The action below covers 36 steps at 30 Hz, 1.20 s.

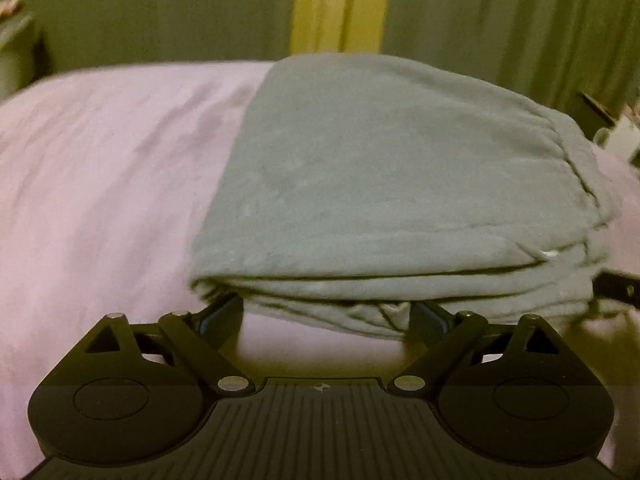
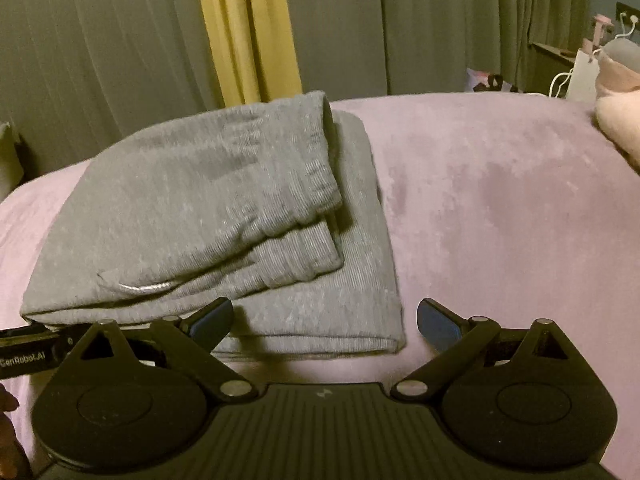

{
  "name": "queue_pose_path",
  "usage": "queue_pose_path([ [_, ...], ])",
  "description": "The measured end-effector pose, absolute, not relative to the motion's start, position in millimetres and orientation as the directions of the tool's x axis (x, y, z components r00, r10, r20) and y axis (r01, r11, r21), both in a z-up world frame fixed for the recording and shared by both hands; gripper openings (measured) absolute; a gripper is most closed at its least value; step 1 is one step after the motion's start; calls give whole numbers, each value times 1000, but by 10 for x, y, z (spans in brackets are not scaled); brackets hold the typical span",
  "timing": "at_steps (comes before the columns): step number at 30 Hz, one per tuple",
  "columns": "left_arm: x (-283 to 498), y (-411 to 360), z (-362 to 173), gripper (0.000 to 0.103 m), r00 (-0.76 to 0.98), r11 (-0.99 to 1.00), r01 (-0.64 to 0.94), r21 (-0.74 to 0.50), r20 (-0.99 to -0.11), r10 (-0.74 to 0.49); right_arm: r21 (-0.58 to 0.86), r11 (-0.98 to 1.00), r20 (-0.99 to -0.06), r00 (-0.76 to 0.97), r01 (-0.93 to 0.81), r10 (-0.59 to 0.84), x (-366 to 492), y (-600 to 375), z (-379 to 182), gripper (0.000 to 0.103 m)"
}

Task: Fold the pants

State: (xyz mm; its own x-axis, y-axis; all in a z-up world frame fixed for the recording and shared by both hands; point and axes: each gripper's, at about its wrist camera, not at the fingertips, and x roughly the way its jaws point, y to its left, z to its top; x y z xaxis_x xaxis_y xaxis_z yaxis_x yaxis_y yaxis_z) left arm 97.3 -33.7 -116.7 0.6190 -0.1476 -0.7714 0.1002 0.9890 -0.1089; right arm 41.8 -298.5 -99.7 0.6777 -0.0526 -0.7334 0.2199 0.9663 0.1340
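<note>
A: Pants (image 2: 200,216) location?
B: Grey, folded into a thick stack on the bed's pink cover (image 2: 500,208). Cuffed leg ends on top, a bit of white drawstring poking out near the front edge.
A: Left tool (image 1: 326,312)?
B: Jaws spread wide, both tips tucked under the near edge of the stack. Pads mostly hidden by cloth. Not clamped on anything.
A: Right tool (image 2: 325,324)?
B: Also wide apart. Left pad over the near edge of the pants, right pad over bare cover just beside the stack's right corner. Gripping nothing.
A: Background?
B: Grey curtains (image 2: 100,48) with a yellow strip (image 2: 244,32) between them. Pale pink bundle (image 2: 618,120) at far right of the bed in the right view. Left view slightly blurred.
</note>
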Motion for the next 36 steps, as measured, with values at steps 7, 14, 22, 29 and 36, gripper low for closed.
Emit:
queue_pose_path([
  [7, 948, 67, -1131, 86, 631, 991, -52, -124, -773, -64, 75, 973, -766, 637, 220, -84, 438, -3000, -1099, 99],
  [14, 806, 421, -1013, 89, 632, 963, -159, -217, -772, -69, 88, 966, -791, 606, 243, -81, 305, -3030, -1131, 99],
  [22, 534, 138, -985, 97, 573, 969, -18, -247, -797, -193, 162, 955, -845, 534, 248, 4, -68, -2921, -1208, 99],
  [29, 250, -257, -1053, 97, 500, 988, 90, -129, -851, -157, 92, 966, -873, 487, 241, -38, -246, -2741, -1202, 99],
  [36, 24, -484, -1061, 97, 505, 982, 189, -11, -857, -107, 82, 961, -864, 499, 265, -64, -366, -2678, -1190, 99],
])
